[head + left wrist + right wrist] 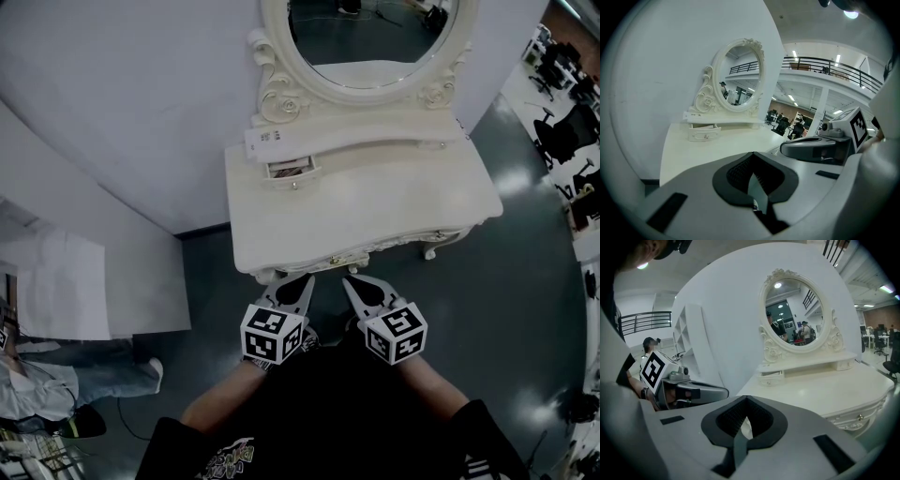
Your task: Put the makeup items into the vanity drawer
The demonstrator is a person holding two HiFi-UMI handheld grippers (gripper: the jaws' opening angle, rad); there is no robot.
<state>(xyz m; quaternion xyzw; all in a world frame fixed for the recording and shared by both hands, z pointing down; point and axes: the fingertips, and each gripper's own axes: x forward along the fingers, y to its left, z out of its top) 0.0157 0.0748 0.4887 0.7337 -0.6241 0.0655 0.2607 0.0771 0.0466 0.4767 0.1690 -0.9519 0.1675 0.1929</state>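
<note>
We hold the left gripper (298, 281) and right gripper (355, 281) shut and empty, just off the vanity (375, 202) front edge. The small drawer (289, 172) sits part open. We see no makeup items on top, so progress is unclear. Path is clear, with a bystander (56, 375) well left.

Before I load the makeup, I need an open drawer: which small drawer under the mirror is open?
The left drawer, below the white label, is pulled out; the right drawer sits flush.
</note>
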